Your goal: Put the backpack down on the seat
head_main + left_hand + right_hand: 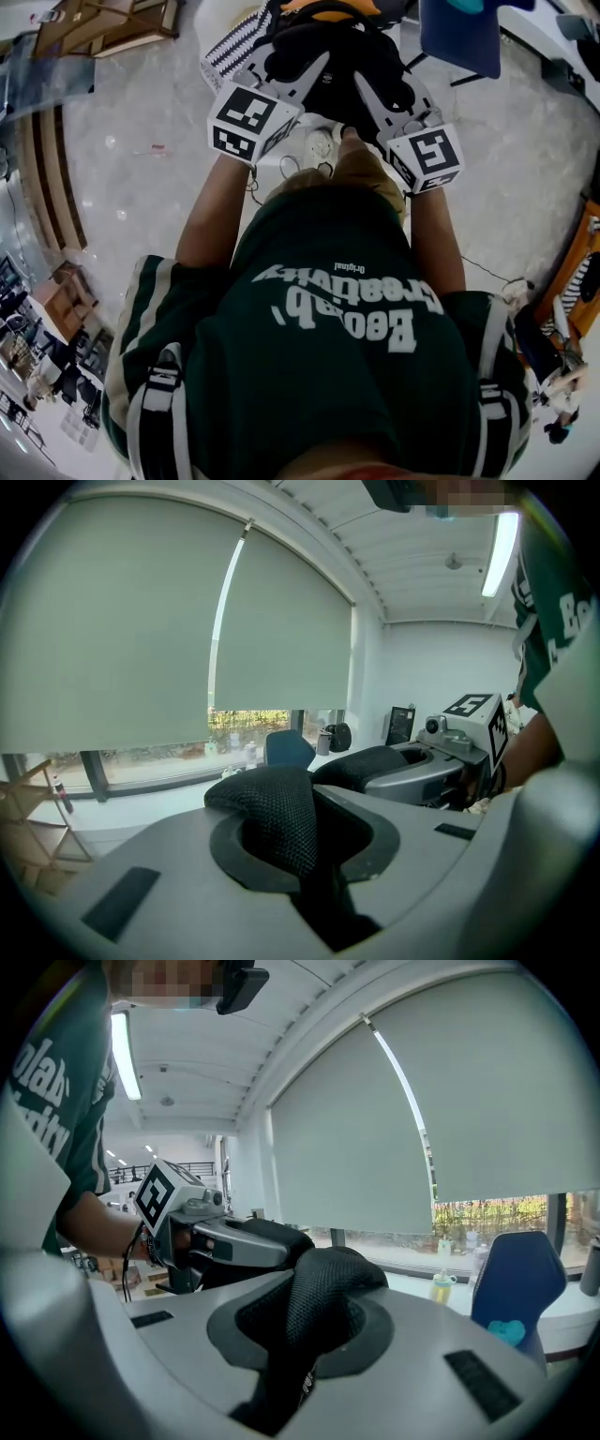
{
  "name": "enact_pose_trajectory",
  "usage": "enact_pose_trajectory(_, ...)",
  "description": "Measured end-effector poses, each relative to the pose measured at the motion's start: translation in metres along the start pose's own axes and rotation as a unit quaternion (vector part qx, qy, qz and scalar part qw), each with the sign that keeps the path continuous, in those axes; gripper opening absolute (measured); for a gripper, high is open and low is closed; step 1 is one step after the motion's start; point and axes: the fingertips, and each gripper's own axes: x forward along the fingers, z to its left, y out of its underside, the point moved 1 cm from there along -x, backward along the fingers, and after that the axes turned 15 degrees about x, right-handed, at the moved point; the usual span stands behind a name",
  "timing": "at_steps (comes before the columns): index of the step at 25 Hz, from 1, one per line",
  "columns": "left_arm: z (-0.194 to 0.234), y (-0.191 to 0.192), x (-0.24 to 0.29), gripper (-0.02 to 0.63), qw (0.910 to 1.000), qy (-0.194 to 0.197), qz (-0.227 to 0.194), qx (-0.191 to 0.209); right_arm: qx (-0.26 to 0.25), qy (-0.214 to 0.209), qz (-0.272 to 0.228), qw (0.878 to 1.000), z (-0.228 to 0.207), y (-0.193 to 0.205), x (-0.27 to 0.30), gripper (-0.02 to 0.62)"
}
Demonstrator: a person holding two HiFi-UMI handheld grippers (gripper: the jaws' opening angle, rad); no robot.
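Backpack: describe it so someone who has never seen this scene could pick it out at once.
Past the green shirt, over the pale floor, the left tongs and right tongs each clamp a mesh strap. They carry the backpack: black, orange at its far edge, unlike the striped thing and blue chair beside it.

The backpack [328,52] at 12 o'clock is black with an orange top, and its mesh strap [272,822] is black. The left gripper [298,77] and right gripper [367,89] are grey with black-and-white marker squares. The shirt [337,366] is dark green with white lettering. At 1 o'clock the chair [459,33] is blue. The floor [141,141] is pale marbled grey.
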Motion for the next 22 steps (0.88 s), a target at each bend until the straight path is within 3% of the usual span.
enact_pose_trajectory(14,0.128,0.056,0.065,0.077,0.9945,-0.045,0.065,-0.069,0.049,-0.088,0.084,0.991,-0.072,-0.013,0.139,0.071)
enact_pose_trajectory(19,0.157,0.079,0.082,0.077,0.9927,-0.042,0.072,-0.087,0.066,-0.082,0.095,0.99,-0.087,0.0,0.174,0.071)
enact_pose_trajectory(22,0.171,0.098,0.088,0.077,0.9929,-0.015,0.075,-0.091,0.083,-0.06,0.096,0.99,-0.089,0.007,0.191,0.071)
